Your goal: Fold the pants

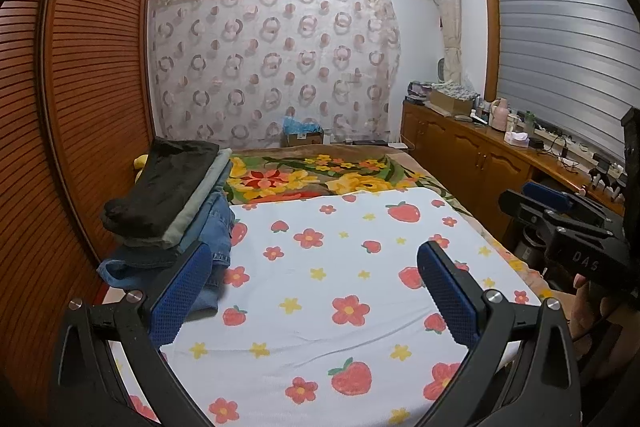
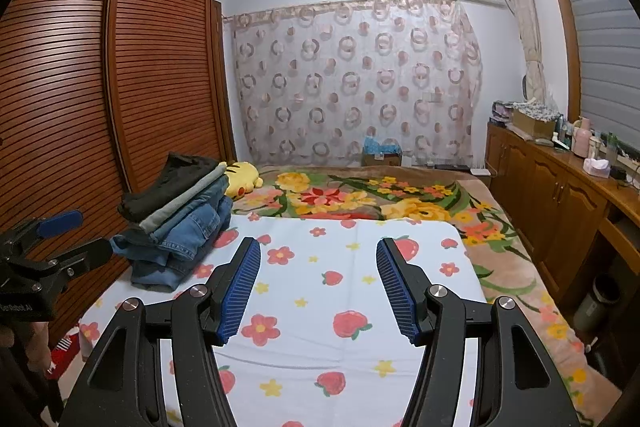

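A stack of folded pants (image 1: 172, 203) (image 2: 180, 215) lies at the left side of the bed, black pair on top, grey beneath, blue jeans at the bottom. My left gripper (image 1: 314, 263) hovers open over the white strawberry-print sheet (image 1: 340, 267), its left pad just right of the jeans, nothing between the pads. My right gripper (image 2: 318, 255) is also open and empty above the same sheet (image 2: 340, 307), to the right of the stack. Each gripper shows at the edge of the other's view: the right gripper (image 1: 560, 211) and the left gripper (image 2: 60, 239).
A slatted wooden wardrobe (image 2: 100, 87) stands close along the bed's left side. A floral blanket (image 2: 380, 195) covers the far end, with a yellow plush toy (image 2: 242, 177) by the stack. A wooden cabinet (image 2: 560, 187) with clutter runs along the right. A hand (image 1: 588, 303) holds the right gripper.
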The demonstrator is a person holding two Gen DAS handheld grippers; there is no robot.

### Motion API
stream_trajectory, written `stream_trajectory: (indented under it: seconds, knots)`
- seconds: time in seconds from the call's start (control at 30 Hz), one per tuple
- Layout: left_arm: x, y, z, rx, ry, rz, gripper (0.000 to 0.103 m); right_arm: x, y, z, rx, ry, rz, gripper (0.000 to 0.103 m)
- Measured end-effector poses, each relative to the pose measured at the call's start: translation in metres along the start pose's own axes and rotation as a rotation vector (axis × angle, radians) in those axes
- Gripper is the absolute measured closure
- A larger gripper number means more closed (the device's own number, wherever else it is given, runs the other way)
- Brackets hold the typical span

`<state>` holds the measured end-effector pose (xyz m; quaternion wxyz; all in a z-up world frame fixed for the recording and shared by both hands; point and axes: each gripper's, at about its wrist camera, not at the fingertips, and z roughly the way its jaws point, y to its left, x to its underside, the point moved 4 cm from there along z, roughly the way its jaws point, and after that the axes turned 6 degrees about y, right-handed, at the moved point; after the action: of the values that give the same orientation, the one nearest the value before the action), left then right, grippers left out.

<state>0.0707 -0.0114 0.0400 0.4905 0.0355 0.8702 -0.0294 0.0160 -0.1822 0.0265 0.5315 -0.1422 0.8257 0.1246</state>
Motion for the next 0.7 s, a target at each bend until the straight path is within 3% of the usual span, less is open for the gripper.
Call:
stream_trajectory:
  seconds: [0.7]
  knots:
    - [-0.0008,0.0010,-0.0005,0.001,0.000,-0.001,0.000,0.0000,-0.0023,0.0000,0.003,0.000,-0.004,0.040]
